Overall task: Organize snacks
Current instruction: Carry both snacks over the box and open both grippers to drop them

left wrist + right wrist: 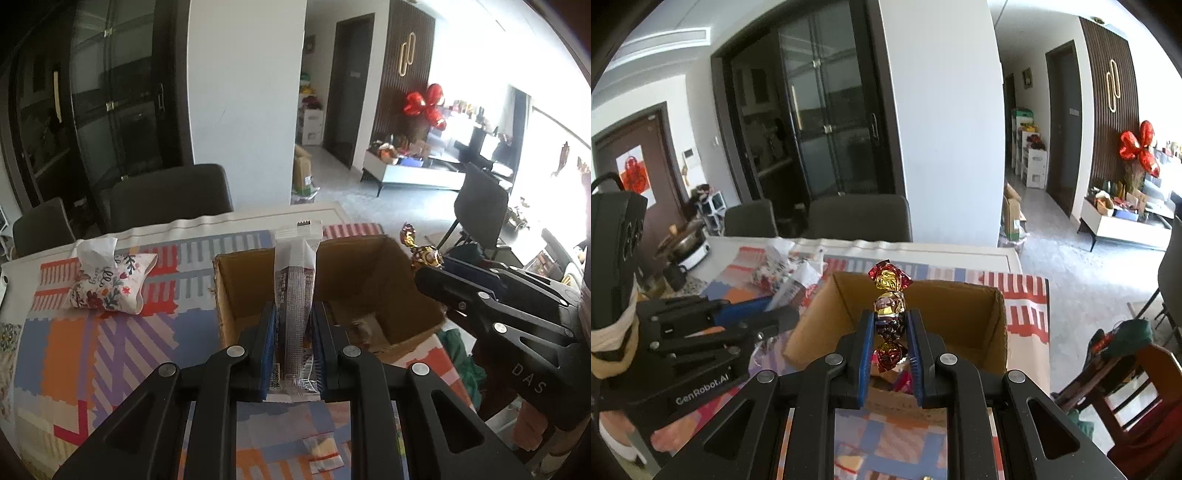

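On a table (110,354) spread with a patterned cloth in orange, blue and lilac stands an open cardboard box (373,273). Above its near edge, the left gripper (294,332) is clamped on a long wrapped snack bar (295,295) held upright; the right gripper (891,332) is clamped on a twisted foil candy (889,306). A flowered tissue pouch (110,284) lies to the left. Dark chairs (170,195) stand behind the table, before a white wall and dark glass doors; red balloons (424,103) hang across the bright room.
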The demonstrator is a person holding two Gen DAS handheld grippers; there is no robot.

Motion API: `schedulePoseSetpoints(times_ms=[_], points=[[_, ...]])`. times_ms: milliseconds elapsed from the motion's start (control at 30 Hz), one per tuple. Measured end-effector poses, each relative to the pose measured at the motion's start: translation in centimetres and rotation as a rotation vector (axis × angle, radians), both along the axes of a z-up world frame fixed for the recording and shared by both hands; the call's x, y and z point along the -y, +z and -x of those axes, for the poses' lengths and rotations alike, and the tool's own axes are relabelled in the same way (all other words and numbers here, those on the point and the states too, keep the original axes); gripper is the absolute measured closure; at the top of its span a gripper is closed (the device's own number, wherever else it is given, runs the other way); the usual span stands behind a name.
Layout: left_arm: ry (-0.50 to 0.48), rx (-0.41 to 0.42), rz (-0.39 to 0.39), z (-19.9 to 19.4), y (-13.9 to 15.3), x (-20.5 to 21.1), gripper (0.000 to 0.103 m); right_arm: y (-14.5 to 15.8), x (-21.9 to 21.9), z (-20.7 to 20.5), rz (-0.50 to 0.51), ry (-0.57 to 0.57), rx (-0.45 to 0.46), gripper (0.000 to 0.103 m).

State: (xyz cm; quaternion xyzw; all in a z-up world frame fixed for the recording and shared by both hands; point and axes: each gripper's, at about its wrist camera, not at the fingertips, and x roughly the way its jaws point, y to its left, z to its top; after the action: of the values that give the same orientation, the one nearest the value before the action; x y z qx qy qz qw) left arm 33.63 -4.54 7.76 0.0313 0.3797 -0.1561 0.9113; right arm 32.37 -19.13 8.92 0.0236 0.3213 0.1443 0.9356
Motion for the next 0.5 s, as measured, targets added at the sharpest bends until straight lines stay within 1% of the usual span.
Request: schedulePoseSetpoints(times_ms=[167, 300, 367, 400, 433, 467, 500], points=[[0.014, -0.028, -0.030, -1.9, -1.4, 0.5, 0.084, -1.6, 0.8, -1.8, -0.014, -0.027, -0.047, 0.084], [0.020, -0.046, -0.047, -3.3, -2.4, 1.1, 0.083, -2.5, 1.1, -3.0, -0.004, -0.043, -0.069, 0.084], [0.041, -0.028, -0.062, -3.4, -2.5, 1.1, 0.071, -3.0, 1.3, -3.2, 0.000, -0.059, -0.071, 0.083], [0.047, -0.022, -0.064, -3.3, -2.4, 1.1, 0.063, -3.1, 1.3, -3.3, 0.010, -0.067, -0.074, 0.080], [0.051, -0.015, -0.066, -3.0, -2.2, 1.0, 0.062, -3.2, 1.3, -3.3, 0.021, -0.076, -0.074, 0.070], [0.055, -0.010, -0.071, -2.7, -2.1, 1.0, 0.061, -3.2, 1.3, -3.1, 0.020, -0.079, -0.067, 0.064], [0.058, -0.010, -0.076, -2.5, -2.0, 1.0, 0.057, -3.1, 1.4, -3.0, 0.019, -0.081, -0.063, 0.064]])
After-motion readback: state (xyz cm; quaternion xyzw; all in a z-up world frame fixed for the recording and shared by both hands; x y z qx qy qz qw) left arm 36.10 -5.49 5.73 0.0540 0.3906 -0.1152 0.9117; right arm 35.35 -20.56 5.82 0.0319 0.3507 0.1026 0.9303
